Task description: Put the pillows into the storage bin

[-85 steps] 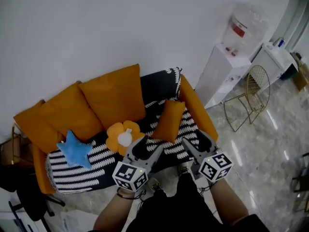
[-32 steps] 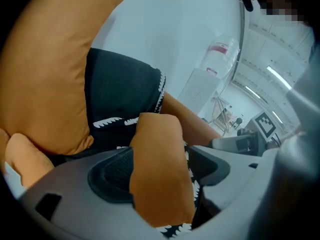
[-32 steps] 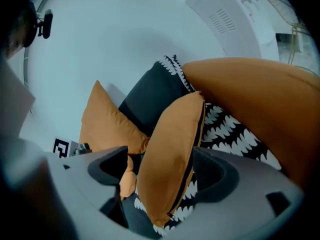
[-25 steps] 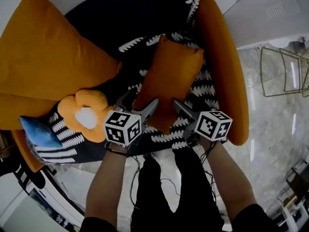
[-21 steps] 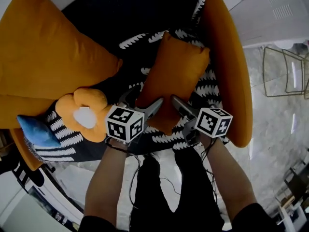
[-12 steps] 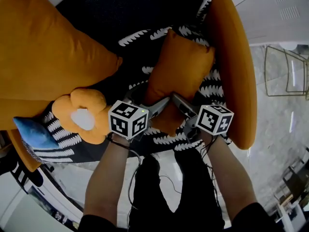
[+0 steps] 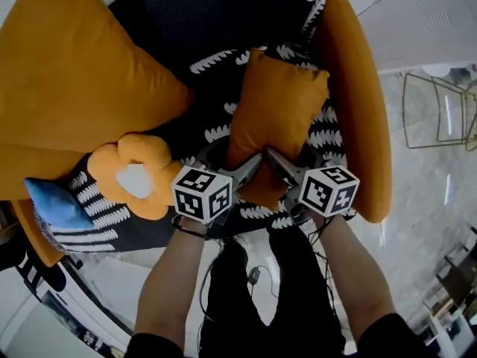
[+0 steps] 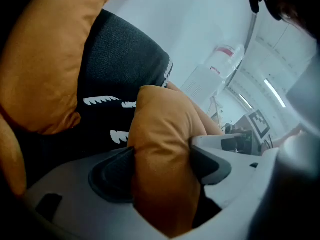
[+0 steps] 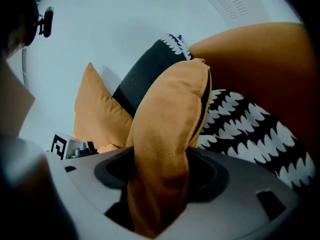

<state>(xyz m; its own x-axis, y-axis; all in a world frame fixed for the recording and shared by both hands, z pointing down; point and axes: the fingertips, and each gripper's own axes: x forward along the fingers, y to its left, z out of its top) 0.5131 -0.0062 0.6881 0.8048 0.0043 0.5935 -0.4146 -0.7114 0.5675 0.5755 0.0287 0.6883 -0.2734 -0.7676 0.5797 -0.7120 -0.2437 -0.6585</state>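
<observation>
My left tongs (image 7: 232,156) and right tongs (image 7: 292,159) have just been closing and now grip the orange pillow (image 7: 277,110), so next I should lift it off the sofa (image 7: 356,110).

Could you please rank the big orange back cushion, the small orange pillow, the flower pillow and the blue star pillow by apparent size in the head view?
1. big orange back cushion
2. small orange pillow
3. flower pillow
4. blue star pillow, partly covered, so its true size is unsure
</observation>
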